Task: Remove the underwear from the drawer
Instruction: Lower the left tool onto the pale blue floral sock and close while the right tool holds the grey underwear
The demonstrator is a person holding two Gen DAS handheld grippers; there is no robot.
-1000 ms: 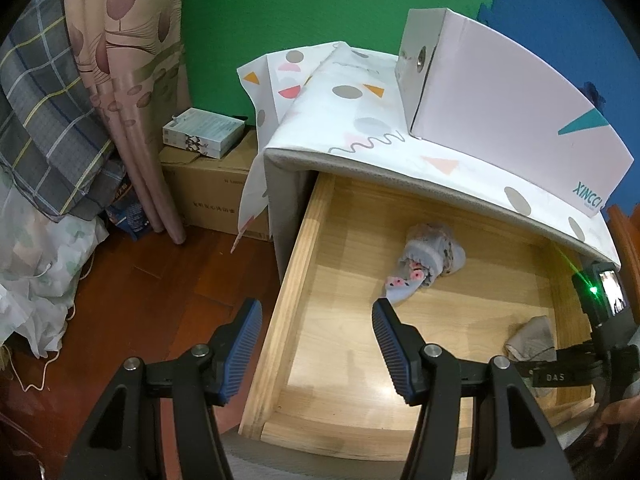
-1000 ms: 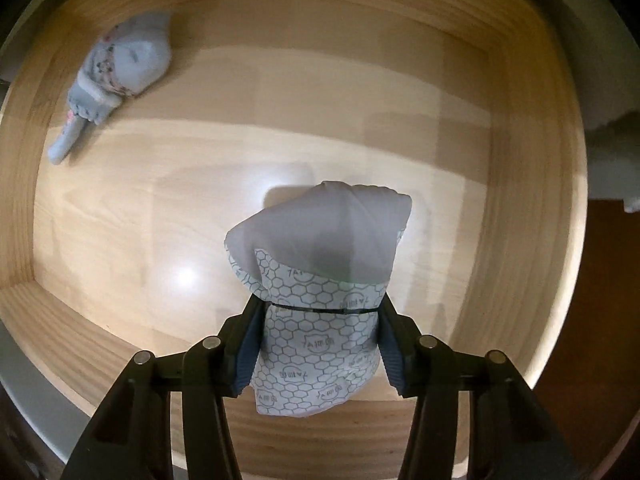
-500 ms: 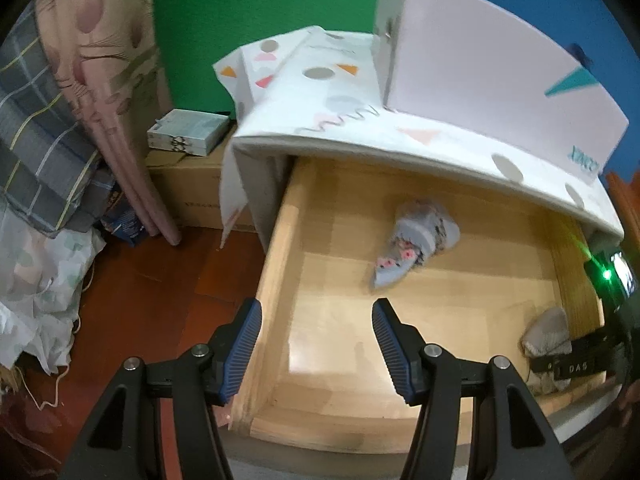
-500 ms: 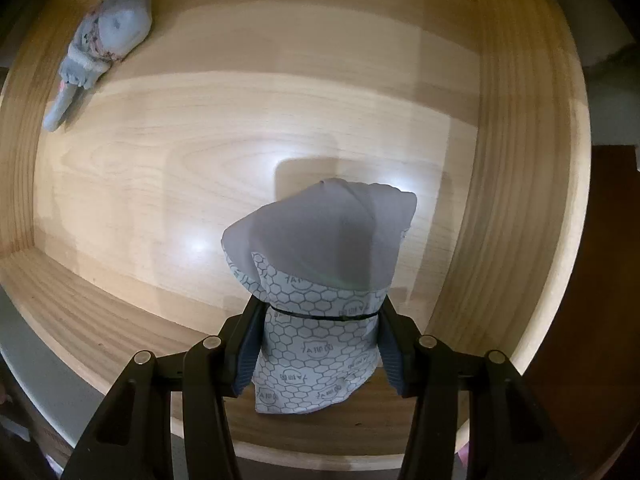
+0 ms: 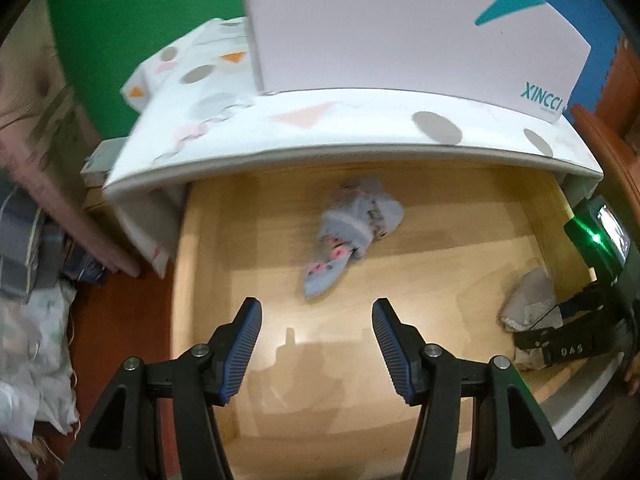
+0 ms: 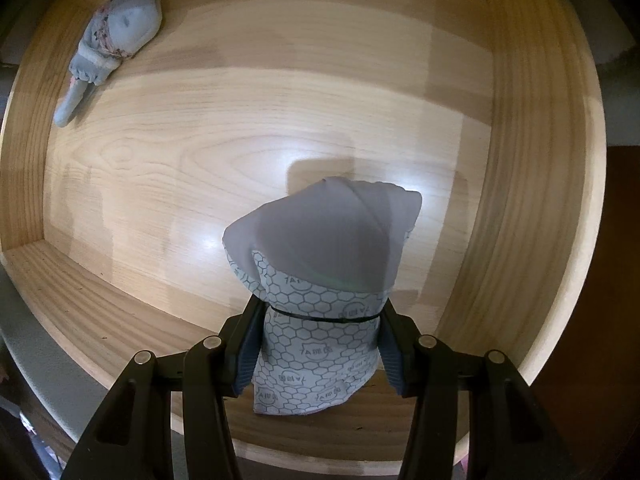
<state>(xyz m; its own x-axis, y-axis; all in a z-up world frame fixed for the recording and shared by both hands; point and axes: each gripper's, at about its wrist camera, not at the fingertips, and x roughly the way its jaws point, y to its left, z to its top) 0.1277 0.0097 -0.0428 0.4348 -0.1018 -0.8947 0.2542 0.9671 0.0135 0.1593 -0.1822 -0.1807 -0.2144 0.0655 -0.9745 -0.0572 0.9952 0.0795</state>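
Left wrist view is smearing with motion blur; right view is holding sharp. Overhead glare is spotting the drawer floor (image 6: 280, 128); fisheye edges are bending, darkening.

Your left wrist camera is looking steeply down into the open drawer (image 5: 188, 264) from its front, taking in the cabinet top. Your right wrist camera is facing almost straight down, nearer the drawer floor. Both are sharing the floral underwear (image 5: 352, 228) (image 6: 108, 48), upper left in the right view.
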